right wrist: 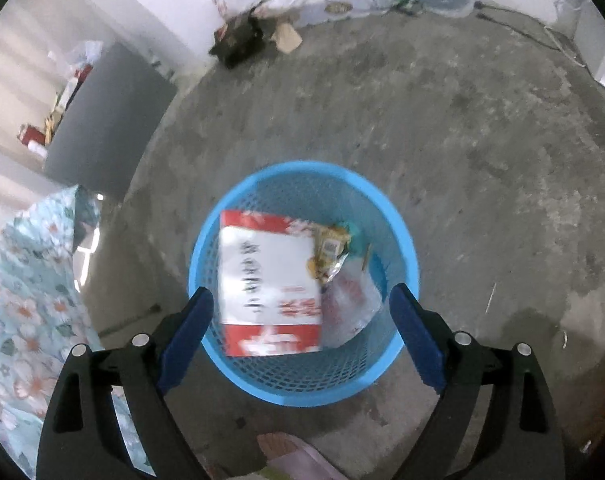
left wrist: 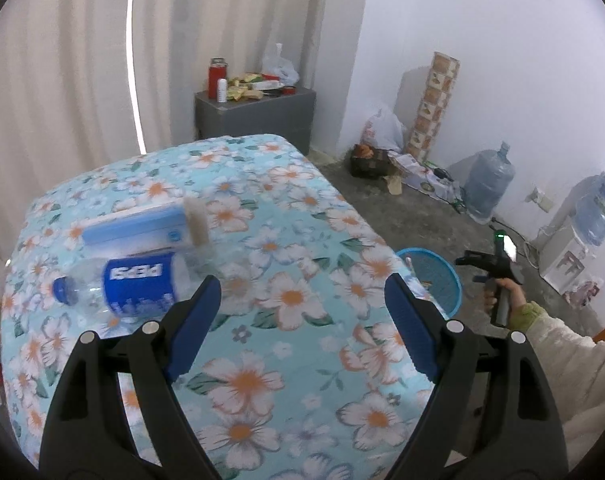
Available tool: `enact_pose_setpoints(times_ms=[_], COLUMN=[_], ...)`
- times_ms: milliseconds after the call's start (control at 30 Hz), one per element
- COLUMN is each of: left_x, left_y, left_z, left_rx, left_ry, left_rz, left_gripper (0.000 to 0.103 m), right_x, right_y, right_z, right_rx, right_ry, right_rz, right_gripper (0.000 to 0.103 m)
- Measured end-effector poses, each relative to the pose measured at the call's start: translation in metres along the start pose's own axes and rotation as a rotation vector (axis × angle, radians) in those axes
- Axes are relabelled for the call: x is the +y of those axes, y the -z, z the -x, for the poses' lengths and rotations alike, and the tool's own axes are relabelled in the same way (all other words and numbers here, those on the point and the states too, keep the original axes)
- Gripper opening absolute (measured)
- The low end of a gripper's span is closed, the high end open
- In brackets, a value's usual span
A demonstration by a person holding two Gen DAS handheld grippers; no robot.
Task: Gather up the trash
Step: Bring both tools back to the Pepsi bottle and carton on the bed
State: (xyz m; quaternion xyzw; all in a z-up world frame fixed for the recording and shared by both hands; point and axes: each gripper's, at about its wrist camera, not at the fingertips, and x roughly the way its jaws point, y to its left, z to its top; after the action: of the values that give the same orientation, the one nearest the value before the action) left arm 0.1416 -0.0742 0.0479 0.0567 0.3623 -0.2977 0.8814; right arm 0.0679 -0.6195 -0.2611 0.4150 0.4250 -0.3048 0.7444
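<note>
Both spread wide and empty: left gripper (left wrist: 302,300) jaws just right of a Pepsi bottle (left wrist: 122,284), right gripper (right wrist: 302,312) jaws above the blue basket (right wrist: 402,240).

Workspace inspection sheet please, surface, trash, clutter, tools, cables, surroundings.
Surface: floral bedspread, beside bare concrete floor.
Job's things: Pepsi bottle and blue-white box on it; blue basket holds red-white packet and wrappers.
Clutter: grey cabinet, bags.
Grippers: left tool open, empty; right tool open above basket.
Cables: cable by wall.
Surroundings: curtain, water jugs.
</note>
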Motion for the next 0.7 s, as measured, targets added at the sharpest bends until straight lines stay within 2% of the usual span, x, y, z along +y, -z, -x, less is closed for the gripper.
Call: enact_pose_setpoints(times_ms=[200,400,600,700], left_x=[0.028,0.056,0.076,0.088], left_y=[0.007,0.017,0.026,0.031], left_z=[0.013,0.021,0.03,0.031], left_rx=[-0.021,-0.023,-0.04,-0.041], left_ry=[-0.04,-0.086,-0.129,-0.145], left_rz=[0.066,0.135,0.177,0.207], left_gripper=[0.079,0.08,0.081,0.081], right_x=[-0.005,0.022,0.082,0.127], right_y=[0.005,0.033,0.073,0.094], right_z=[0.02,0.069,0.138,0.173], right_rx=[-0.028,-0.078,-0.104,-0.117], right_ry=[0.009,-0.025,-0.196,-0.302], right_rz=[0.017,0.103,0.243,0.34], right_gripper=[0.087,0.087,0.087,0.087])
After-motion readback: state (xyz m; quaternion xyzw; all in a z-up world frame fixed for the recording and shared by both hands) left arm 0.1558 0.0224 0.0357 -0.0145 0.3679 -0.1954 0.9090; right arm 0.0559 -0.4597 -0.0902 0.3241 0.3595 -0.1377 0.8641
